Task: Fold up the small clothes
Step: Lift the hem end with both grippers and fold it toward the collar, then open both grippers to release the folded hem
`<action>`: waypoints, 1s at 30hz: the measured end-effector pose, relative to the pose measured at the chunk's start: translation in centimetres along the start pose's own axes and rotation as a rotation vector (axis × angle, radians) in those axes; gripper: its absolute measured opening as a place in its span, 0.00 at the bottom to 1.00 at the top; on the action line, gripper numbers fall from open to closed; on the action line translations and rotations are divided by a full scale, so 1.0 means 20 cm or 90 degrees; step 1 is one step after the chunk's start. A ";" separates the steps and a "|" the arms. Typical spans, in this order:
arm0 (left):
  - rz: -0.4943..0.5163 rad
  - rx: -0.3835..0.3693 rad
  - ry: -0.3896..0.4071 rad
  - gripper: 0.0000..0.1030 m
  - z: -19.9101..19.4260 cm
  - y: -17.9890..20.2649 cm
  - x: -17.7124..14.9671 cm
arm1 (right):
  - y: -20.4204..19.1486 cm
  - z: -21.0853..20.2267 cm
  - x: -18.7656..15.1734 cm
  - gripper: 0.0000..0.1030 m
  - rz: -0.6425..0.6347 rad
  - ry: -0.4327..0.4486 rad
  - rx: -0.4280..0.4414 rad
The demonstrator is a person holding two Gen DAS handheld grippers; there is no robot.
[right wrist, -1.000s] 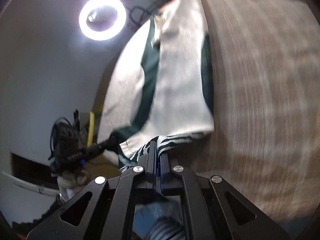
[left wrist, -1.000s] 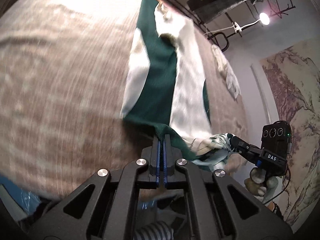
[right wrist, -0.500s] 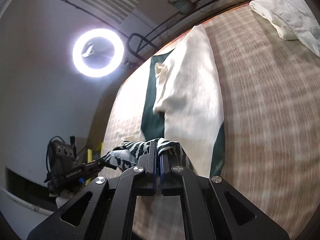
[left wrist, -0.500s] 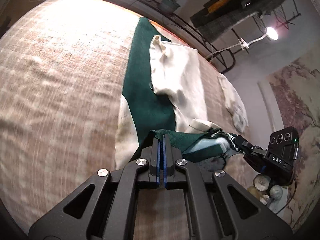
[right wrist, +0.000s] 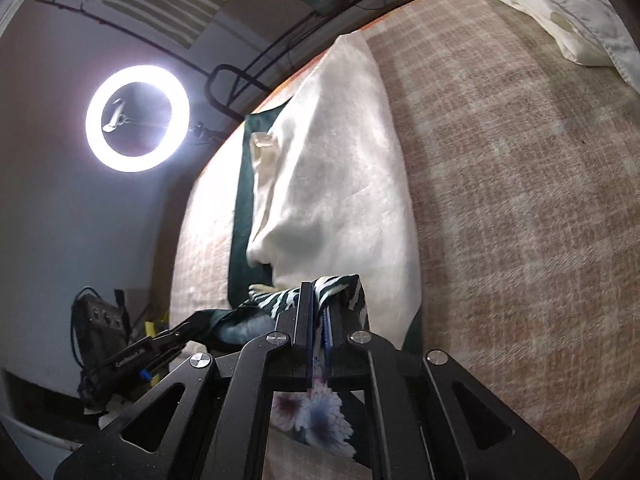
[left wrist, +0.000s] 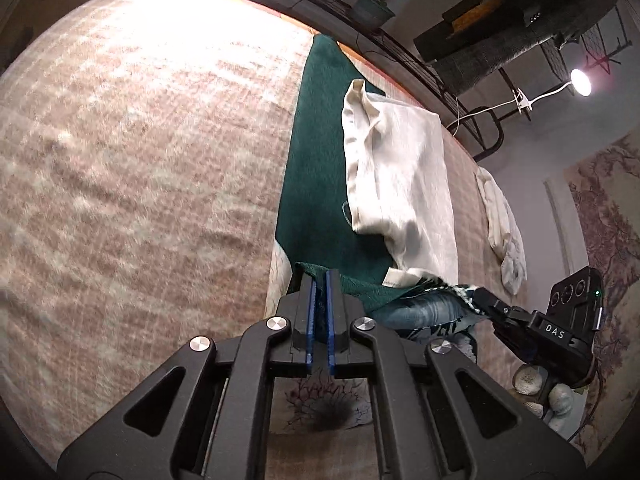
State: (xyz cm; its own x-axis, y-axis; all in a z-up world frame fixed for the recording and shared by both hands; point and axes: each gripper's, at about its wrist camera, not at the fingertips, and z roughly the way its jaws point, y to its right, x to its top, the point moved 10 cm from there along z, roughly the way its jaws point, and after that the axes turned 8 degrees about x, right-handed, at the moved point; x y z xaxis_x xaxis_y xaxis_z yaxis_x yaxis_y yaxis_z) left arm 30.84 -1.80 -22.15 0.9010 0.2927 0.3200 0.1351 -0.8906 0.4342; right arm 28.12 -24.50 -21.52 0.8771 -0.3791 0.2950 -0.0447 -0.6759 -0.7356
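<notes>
Left gripper (left wrist: 319,280) jaws just cracked open slightly, green hem of the garment (left wrist: 320,184) between them. Right gripper (right wrist: 318,300) likewise, striped edge between its jaws. Garment lies on the bedspread (left wrist: 140,160), near end lifted; white cloth (right wrist: 560,8) lies well beyond it.

Both grippers carried the garment (left wrist: 320,184) hem forward, jaws just easing open.

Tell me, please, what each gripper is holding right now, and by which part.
Both hold the green-and-cream garment by its near hem: the left gripper at the green corner, the right gripper at the striped corner.
</notes>
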 end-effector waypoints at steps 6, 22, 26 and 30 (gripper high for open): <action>0.006 -0.004 0.052 0.30 -0.10 0.00 0.07 | -0.04 -0.08 0.00 0.11 -0.056 0.004 -0.006; 0.052 0.034 0.046 0.30 -0.08 -0.01 0.02 | 0.11 -0.04 -0.42 0.04 -0.203 -0.128 -0.177; 0.065 0.045 0.057 0.30 -0.09 0.00 0.04 | 0.11 -0.06 -0.45 0.04 -0.214 -0.131 -0.172; 0.068 0.049 0.059 0.30 -0.07 0.00 0.07 | 0.08 -0.10 -0.43 0.04 -0.227 -0.137 -0.153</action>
State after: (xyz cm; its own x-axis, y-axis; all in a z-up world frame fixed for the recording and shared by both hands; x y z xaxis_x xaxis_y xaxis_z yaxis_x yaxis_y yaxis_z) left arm 31.49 -0.93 -20.41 0.8707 0.2223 0.4387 0.0751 -0.9416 0.3282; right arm 19.49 -23.56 -24.00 0.9360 0.0248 0.3512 0.1893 -0.8766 -0.4425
